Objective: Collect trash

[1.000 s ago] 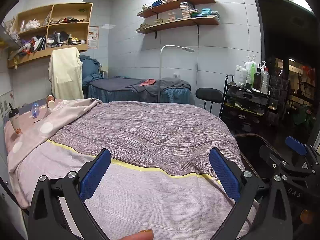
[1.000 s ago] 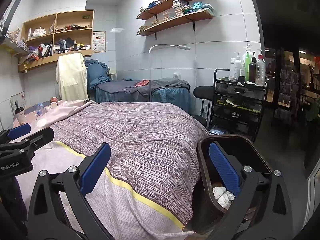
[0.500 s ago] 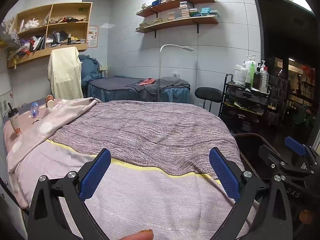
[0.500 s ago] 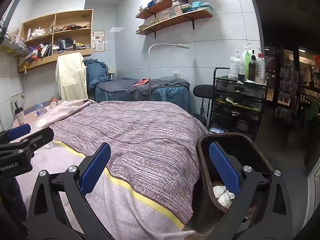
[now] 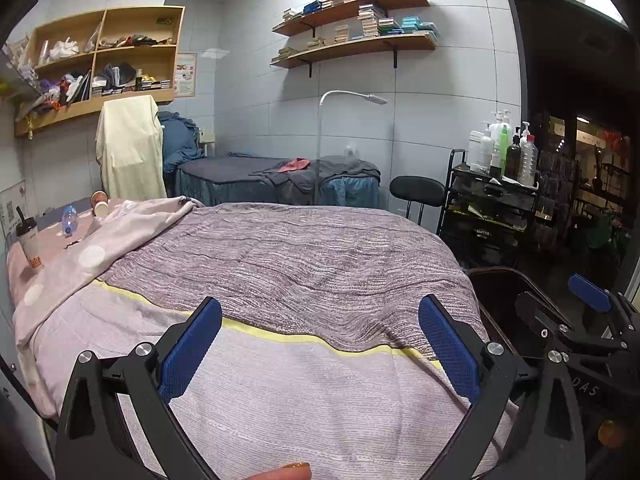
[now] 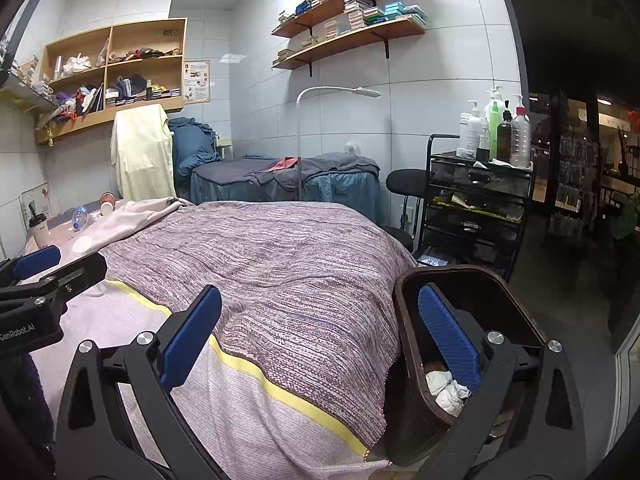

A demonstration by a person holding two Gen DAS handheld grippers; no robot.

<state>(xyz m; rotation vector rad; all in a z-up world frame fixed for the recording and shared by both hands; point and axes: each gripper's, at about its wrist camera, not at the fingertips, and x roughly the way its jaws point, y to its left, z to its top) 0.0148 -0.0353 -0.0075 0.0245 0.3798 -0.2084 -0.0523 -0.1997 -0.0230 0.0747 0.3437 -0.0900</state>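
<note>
Across the bed (image 5: 280,264), cup (image 5: 29,242), bottle (image 5: 69,215) and tub (image 5: 99,204) lie at far left, the bin (image 6: 404,320) lower right, so both empty, wide-spread hand-held grippers, left (image 5: 320,344) and right (image 6: 320,344), should reach leftward first.

You're facing a bed (image 5: 280,280) spread with a purple-grey knitted blanket (image 6: 288,264), a yellow stripe across its near end. At your twelve o'clock, a second bed (image 5: 276,184) in dark blue-grey covers sits against the white tiled wall (image 5: 440,120), a white floor lamp (image 6: 320,128) arching over it. Up at one o'clock, two wooden shelves (image 5: 356,44) carry stacked boxes. At ten o'clock, a wooden cubby unit (image 6: 116,72) is crammed with clutter, a cream cloth (image 5: 130,148) hanging below it. At two o'clock, a black stool (image 5: 416,192) stands beside a black trolley (image 6: 476,208) topped with pump bottles (image 6: 496,128). Further right, a dark doorway (image 5: 568,120) shows scattered lights beyond.
</note>
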